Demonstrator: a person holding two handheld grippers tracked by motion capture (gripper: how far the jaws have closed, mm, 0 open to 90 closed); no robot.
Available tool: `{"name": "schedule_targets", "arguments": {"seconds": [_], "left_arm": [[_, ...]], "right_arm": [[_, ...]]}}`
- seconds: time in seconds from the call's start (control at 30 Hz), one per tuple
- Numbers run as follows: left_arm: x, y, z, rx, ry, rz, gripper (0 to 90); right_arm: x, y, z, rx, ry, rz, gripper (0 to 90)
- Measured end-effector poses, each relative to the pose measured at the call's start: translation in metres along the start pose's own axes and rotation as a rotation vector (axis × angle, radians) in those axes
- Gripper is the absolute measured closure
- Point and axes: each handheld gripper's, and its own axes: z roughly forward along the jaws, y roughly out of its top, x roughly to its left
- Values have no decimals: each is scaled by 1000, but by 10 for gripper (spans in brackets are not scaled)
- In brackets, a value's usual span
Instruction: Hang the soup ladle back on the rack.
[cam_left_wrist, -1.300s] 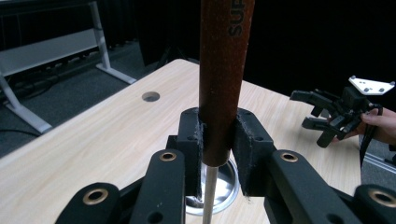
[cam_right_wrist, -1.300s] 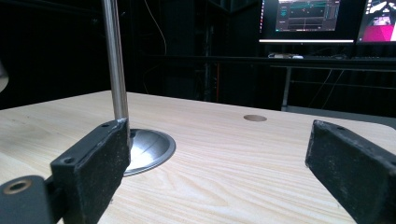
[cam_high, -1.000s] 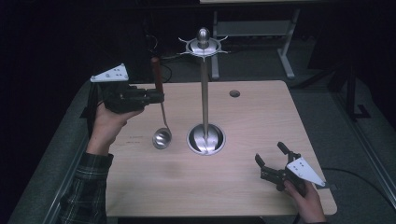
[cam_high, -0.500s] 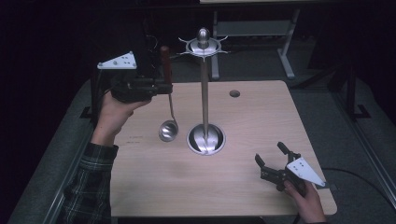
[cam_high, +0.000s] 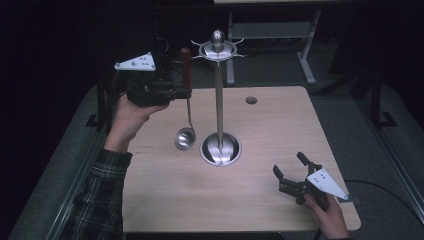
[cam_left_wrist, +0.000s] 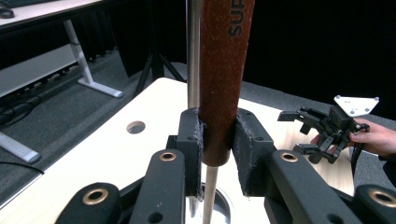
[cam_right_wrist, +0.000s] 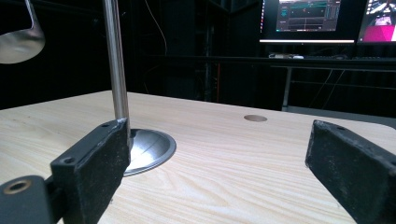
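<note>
Left tool (cam_high: 183, 93) clamped on the brown handle of the ladle (cam_high: 186, 107), gripping near the handle's lower end, where the thin metal shank begins. Ladle hangs with long axis close to vertical: handle up, bowl (cam_high: 184, 138) down, shank dropping straight from the jaws. Bowl is off the tabletop (cam_high: 280, 130), in the air to the left of the stand's round base (cam_high: 220, 149) and near it, not touching as far as the high view shows. Handle top sits just left of the stand's pole (cam_high: 219, 95), below and beside the hooked crown (cam_high: 217, 48). In the left gripper view the handle (cam_left_wrist: 223, 70) stands upright between both pads, pole directly behind it. Right tool (cam_high: 289, 173) rests low at the near right of the tabletop, jaws wide apart, holding nothing, pointed toward the stand base; right gripper view looks across the wood at that base (cam_right_wrist: 148, 148).
</note>
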Motion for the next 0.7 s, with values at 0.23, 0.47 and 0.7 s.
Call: {"name": "schedule_targets", "arguments": {"seconds": [0.23, 0.47, 0.7], "left_arm": [[3, 0, 5, 5, -7, -8, 738], [4, 2, 11, 12, -16, -8, 738], [7, 4, 18, 15, -30, -10, 738]], "right_arm": [[0, 0, 0, -1, 0, -1, 61], [0, 0, 0, 0, 0, 0, 61], [0, 0, 0, 0, 2, 1, 61]]}}
